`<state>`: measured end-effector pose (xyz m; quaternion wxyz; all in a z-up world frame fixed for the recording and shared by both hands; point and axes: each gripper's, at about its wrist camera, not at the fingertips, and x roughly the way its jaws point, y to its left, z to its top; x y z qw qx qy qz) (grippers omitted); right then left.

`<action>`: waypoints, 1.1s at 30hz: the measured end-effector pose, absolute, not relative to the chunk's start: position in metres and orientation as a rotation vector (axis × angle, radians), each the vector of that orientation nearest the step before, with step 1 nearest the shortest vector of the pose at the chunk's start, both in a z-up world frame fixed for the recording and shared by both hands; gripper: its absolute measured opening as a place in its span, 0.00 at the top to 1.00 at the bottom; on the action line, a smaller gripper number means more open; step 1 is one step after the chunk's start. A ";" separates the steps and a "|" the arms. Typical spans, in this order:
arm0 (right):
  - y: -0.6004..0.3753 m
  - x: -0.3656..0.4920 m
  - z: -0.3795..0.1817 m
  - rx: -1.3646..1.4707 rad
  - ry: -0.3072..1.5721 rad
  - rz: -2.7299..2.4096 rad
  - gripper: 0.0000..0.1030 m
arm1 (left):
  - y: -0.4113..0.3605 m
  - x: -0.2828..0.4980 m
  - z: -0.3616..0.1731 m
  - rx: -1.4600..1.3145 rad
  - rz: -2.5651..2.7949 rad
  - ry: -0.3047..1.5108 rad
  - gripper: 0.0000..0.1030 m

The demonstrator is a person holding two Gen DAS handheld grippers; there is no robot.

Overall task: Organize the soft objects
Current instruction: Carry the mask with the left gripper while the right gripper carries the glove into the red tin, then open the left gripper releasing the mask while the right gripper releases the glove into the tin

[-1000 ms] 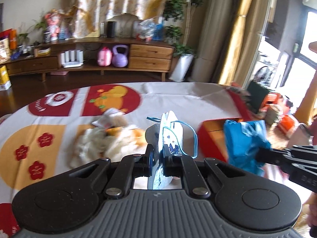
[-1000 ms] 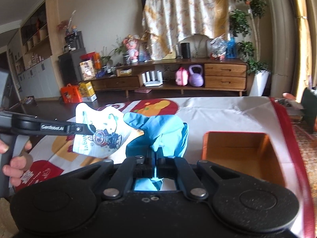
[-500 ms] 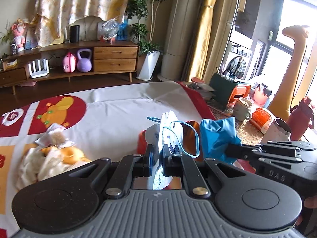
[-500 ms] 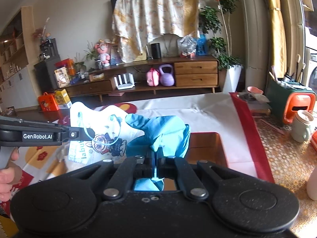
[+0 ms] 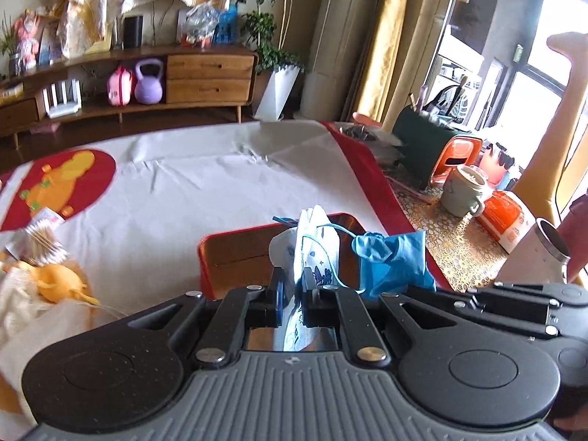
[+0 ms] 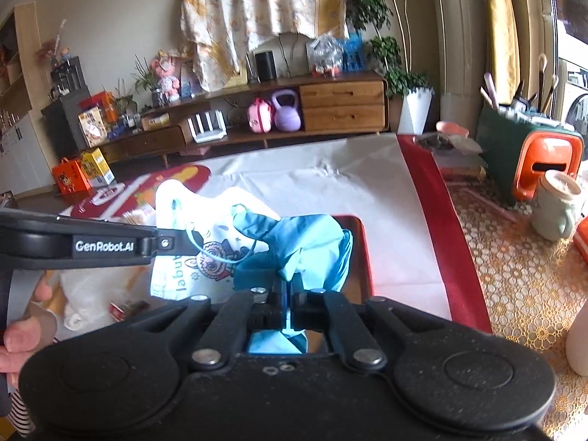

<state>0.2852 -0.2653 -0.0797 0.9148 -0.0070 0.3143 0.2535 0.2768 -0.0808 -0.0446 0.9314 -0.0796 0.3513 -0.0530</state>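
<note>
My left gripper (image 5: 293, 280) is shut on a white printed face mask (image 5: 312, 246) with blue ear loops, holding it above the open red box (image 5: 235, 253). My right gripper (image 6: 287, 286) is shut on a crumpled blue glove (image 6: 305, 242), which hangs over the same box (image 6: 362, 253). In the right wrist view the left gripper (image 6: 172, 242) comes in from the left with the mask (image 6: 198, 257) beside the glove. In the left wrist view the glove (image 5: 393, 261) and the right gripper's fingers (image 5: 477, 301) sit just right of the mask.
A cream and yellow plush pile (image 5: 40, 290) and a small packet (image 5: 40, 228) lie on the printed tablecloth (image 5: 205, 183) at left. Cups (image 5: 463, 191), an orange container (image 5: 507, 217) and a metal tumbler (image 5: 540, 250) stand to the right. A person's hand (image 6: 22, 334) grips the left handle.
Both grippers have swung right across the table, carrying mask and glove from over the plush pile to above the red box, and have sunk a little.
</note>
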 end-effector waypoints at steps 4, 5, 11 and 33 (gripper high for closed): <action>-0.262 0.296 -0.091 -0.030 0.679 0.527 0.99 | -0.088 0.298 -0.063 -0.161 -0.089 0.755 0.91; -0.261 0.297 -0.094 -0.037 0.686 0.529 0.99 | -0.089 0.303 -0.067 -0.154 -0.085 0.763 0.91; -0.258 0.308 -0.112 -0.055 0.745 0.529 0.99 | -0.091 0.325 -0.091 -0.172 -0.087 0.818 0.91; -0.258 0.319 -0.124 -0.027 0.804 0.544 0.73 | -0.109 0.344 -0.127 -0.105 -0.109 0.949 0.83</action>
